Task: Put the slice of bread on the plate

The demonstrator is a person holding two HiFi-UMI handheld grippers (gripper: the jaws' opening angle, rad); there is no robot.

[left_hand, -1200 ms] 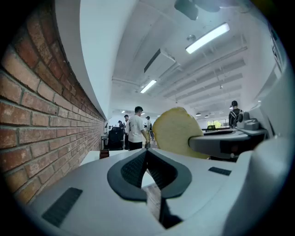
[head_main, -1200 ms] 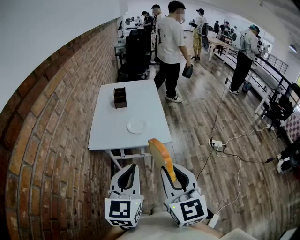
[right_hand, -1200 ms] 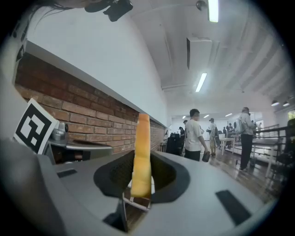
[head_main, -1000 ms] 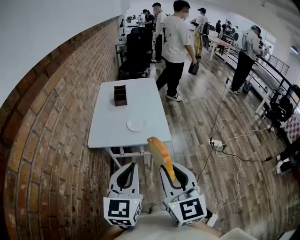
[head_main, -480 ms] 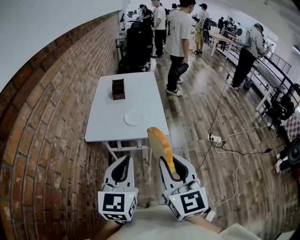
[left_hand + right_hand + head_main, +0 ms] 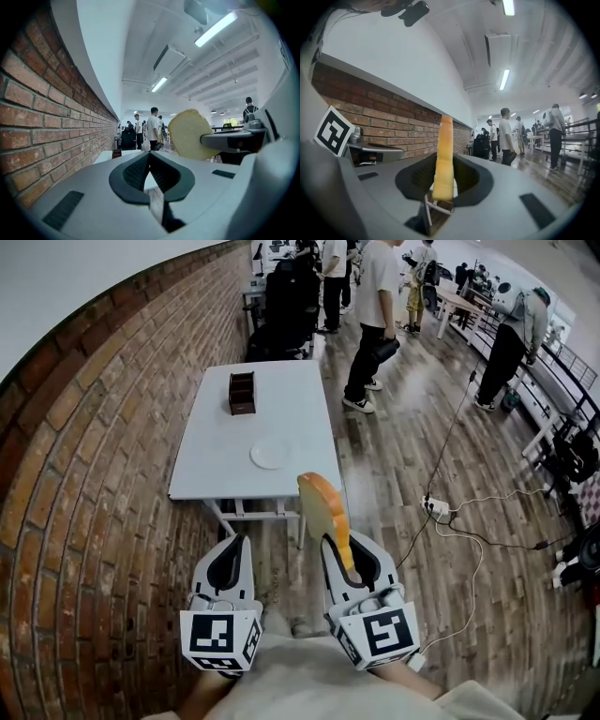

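Golden-crusted bread slice (image 6: 322, 507) — upright (right tongs (image 6: 344, 556))

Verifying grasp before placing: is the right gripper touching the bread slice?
Touching. The right gripper view shows the right gripper with its jaws closed on both faces of the bread slice, which stands edge-on between them with no gap.

Lower centre: right gripper (image 6: 339, 554) clamps slice of bread (image 6: 322, 507), standing on edge. Left gripper (image 6: 229, 557) beside it, nothing held. White surface (image 6: 211, 465) mid-frame carries plate (image 6: 268, 456) and brown box (image 6: 242, 393). Brick wall (image 6: 84, 502) at left.
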